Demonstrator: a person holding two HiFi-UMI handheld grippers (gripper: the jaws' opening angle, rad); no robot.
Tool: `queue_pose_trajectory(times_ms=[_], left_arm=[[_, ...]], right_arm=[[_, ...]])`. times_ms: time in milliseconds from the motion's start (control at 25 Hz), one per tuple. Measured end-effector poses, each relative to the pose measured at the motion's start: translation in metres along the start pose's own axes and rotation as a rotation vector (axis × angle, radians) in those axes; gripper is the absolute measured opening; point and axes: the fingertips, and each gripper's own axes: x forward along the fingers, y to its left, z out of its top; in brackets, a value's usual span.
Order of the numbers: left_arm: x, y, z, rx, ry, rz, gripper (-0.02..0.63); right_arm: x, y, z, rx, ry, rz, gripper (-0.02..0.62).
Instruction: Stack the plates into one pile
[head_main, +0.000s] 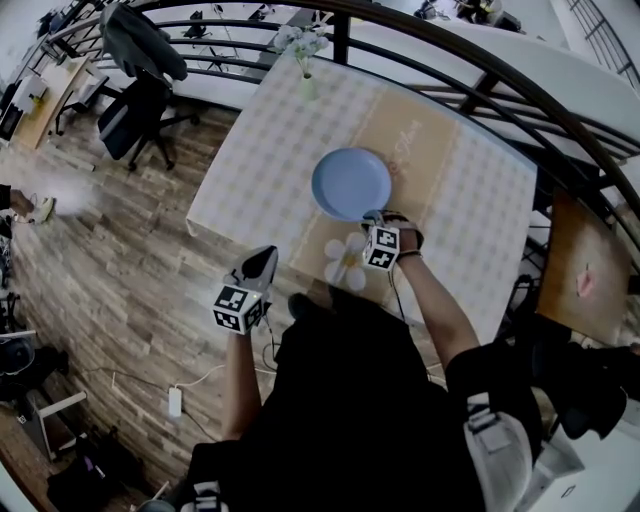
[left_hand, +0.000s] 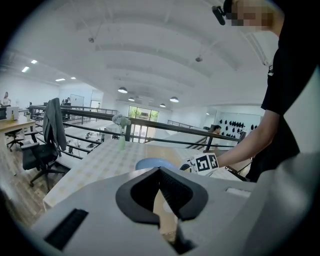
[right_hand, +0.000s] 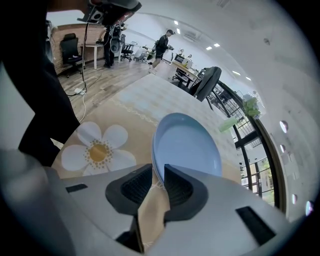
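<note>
The right gripper (right_hand: 158, 170) has its jaws closed on the near rim of the blue plate (right_hand: 187, 147), with the rim caught between the two dark pads. In that view the rim shows more than one edge line. It may be a pile, but the number of plates cannot be counted. Through the gap behind the pads only beige cloth shows.

In the head view the right gripper (head_main: 372, 215) covers the plate's near rim, so it is unclear whether the plate (head_main: 351, 183) lies flat or is tipped up. The plate sits about midway across the table (head_main: 450, 190), on its beige centre strip. A flower-shaped mat (head_main: 347, 262) lies just beside the gripper toward the near edge. The person's body partly covers the mat and hides the middle of the table's near edge.

The left gripper (head_main: 262, 262) hangs off the table's near-left corner, over the wooden floor (head_main: 110, 260). Its jaws are pressed together with nothing between them, tips meeting in the left gripper view (left_hand: 160, 171). In that view the gripper's grey body hides all but a thin sliver of the plate (left_hand: 152, 163).

A vase of flowers (head_main: 306, 85) stands at the far edge. A chair draped with a jacket (head_main: 140, 110) stands well apart from the far-left corner.
</note>
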Motion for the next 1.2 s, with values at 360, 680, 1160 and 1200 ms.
queue_pose_trajectory(times_ms=[360, 680, 1160, 1200], left_arm=[[0.015, -0.021, 0.003, 0.015, 0.001, -0.033, 0.0], [0.028, -0.034, 0.003, 0.018, 0.0, -0.052, 0.0], [0.044, -0.046, -0.001, 0.021, 0.007, -0.075, 0.0], [0.045, -0.047, 0.0, 0.021, 0.007, -0.077, 0.0]], right_arm=[[-0.023, -0.011, -0.022, 0.09, -0.017, -0.038, 0.003], [-0.036, -0.018, -0.035, 0.152, -0.034, -0.048, -0.002], [-0.054, -0.028, -0.041, 0.288, -0.084, -0.056, -0.002], [-0.055, -0.027, -0.041, 0.298, -0.091, -0.05, -0.002]])
